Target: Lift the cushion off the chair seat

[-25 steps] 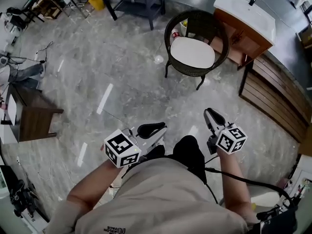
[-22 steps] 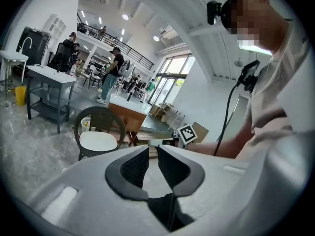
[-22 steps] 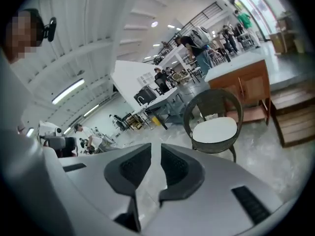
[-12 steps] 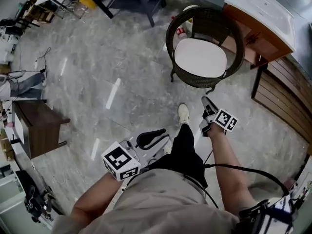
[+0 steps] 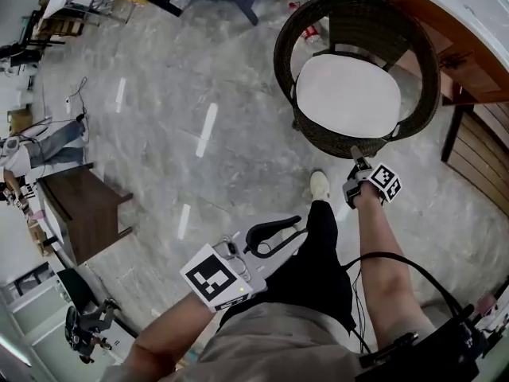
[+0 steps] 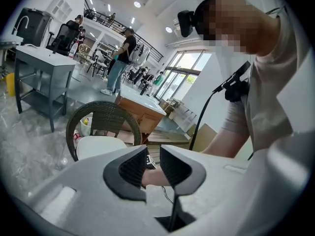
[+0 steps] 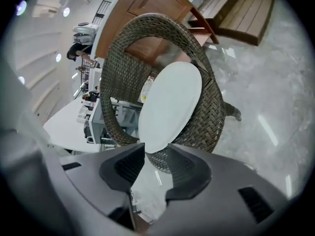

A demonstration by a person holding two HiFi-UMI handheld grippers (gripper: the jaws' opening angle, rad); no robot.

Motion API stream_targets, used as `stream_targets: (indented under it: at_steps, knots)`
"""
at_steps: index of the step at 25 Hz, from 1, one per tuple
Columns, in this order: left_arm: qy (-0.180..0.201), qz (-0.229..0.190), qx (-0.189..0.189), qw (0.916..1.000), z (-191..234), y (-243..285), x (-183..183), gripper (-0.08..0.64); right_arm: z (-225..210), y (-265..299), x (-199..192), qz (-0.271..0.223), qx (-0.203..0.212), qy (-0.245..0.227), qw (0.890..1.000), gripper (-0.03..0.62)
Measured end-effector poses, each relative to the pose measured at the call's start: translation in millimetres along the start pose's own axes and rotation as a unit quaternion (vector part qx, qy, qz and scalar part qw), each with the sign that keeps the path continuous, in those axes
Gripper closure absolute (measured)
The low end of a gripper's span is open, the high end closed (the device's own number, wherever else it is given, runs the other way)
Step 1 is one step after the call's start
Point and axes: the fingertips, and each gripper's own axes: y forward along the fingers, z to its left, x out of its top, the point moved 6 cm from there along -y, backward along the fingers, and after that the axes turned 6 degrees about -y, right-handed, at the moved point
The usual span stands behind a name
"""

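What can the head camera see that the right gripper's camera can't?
Only the head view: the person's legs, a shoe, the left gripper and a brown side table. Only the right gripper view: the jaws of the right gripper close up, opening, nothing between them. Both: the wicker chair with its white cushion on the seat.

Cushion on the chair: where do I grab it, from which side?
Probably its front edge, from the open front of the chair: the woven back wraps the other sides. The cushion lies flat, so slide one jaw under. The right gripper, jaws opening, empty, is nearest.
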Motion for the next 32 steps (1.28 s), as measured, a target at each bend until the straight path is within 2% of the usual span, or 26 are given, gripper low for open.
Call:
stream_targets:
  at_steps: [7,11,13,15,17,24,32]
  knots:
    - [-0.02,0.021,0.003,0.9996,39.6,36.8,2.7,0.495,-47.2,65.6,12.1,-0.011,-0.041,0.077,0.996,0.411]
    - [-0.025,0.021,0.006,0.9994,55.8,46.7,6.0,0.495,-53.8,85.6,19.0,-0.044,-0.038,0.134,0.989,0.377]
    - [-0.026,0.02,0.011,0.9994,60.1,49.3,7.9,0.495,-55.3,92.1,22.2,-0.056,-0.048,0.149,0.986,0.383]
    - [-0.031,0.019,0.017,0.9992,64.0,50.7,7.6,0.495,-57.7,96.4,25.0,-0.064,-0.06,0.155,0.984,0.466]
    - [-0.036,0.018,0.021,0.999,67.3,50.7,6.2,0.495,-59.9,101.3,28.1,-0.066,-0.062,0.162,0.983,0.485]
    - [-0.046,0.011,0.027,0.9985,68.9,45.1,1.8,0.495,-53.7,99.3,34.2,-0.05,-0.061,0.132,0.988,0.553]
    - [-0.032,-0.009,0.014,0.9993,45.3,28.6,10.8,0.495,-19.0,58.9,33.8,-0.06,-0.018,0.096,0.993,0.569]
